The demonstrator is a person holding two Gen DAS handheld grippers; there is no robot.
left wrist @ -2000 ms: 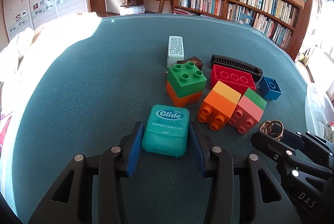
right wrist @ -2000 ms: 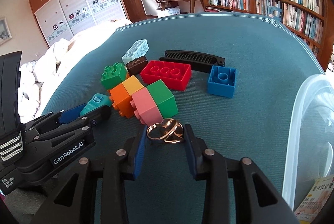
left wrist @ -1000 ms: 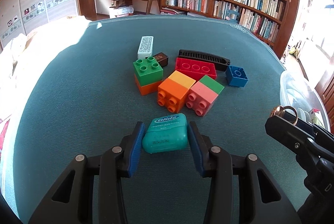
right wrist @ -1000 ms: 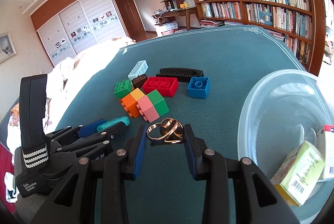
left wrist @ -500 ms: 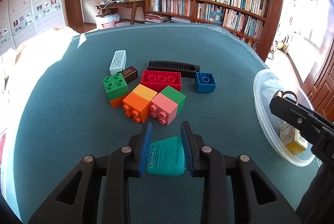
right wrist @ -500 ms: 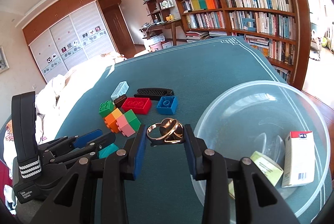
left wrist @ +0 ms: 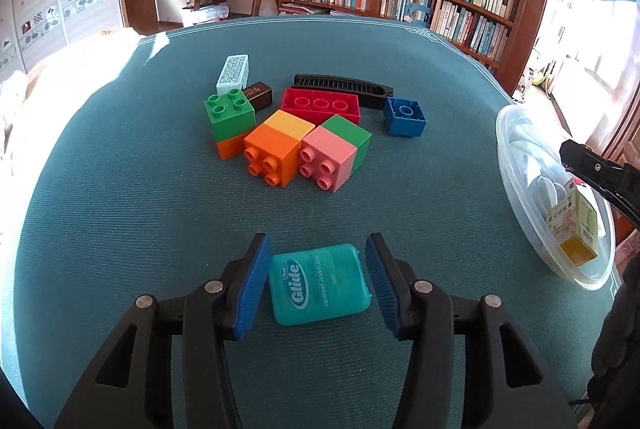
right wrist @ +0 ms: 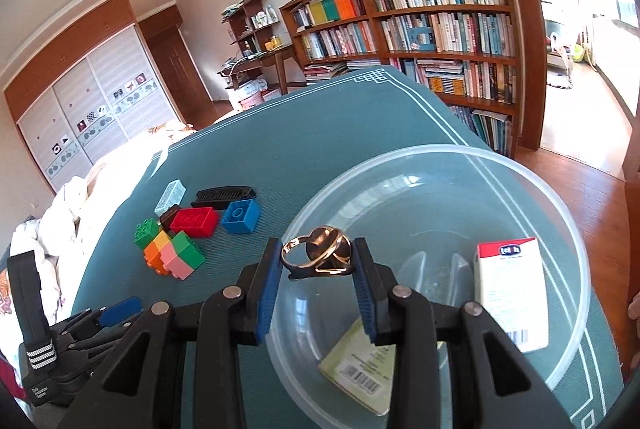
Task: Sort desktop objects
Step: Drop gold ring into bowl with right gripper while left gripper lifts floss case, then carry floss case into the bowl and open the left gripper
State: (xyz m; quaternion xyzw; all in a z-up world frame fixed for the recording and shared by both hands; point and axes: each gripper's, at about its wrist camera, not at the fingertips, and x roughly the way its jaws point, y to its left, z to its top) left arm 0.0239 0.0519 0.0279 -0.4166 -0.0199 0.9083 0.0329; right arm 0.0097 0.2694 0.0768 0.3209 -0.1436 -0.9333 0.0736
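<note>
Left wrist view: the left gripper has just been opening; its blue pads now stand clear of the teal floss box, which lies flat on the green tablecloth between them. Half a second ago it was pinched on edge.
Meaning for the task: the floss box looks set down short of the bowl, not yet sorted (perhaps released for a better hold).
Right gripper: clenched on a gold ring, now hanging over the near part of the clear plastic bowl; a second ago it was over the cloth beside the bowl.
Next step, as I judge it: let the ring drop into the bowl.
Bowl contents: a white carton with a red top and a pale green packet (partly hidden behind the gripper).
Left on the cloth: the toy bricks, a black comb, a small white box and a small brown one, clustered well apart from the bowl.
</note>
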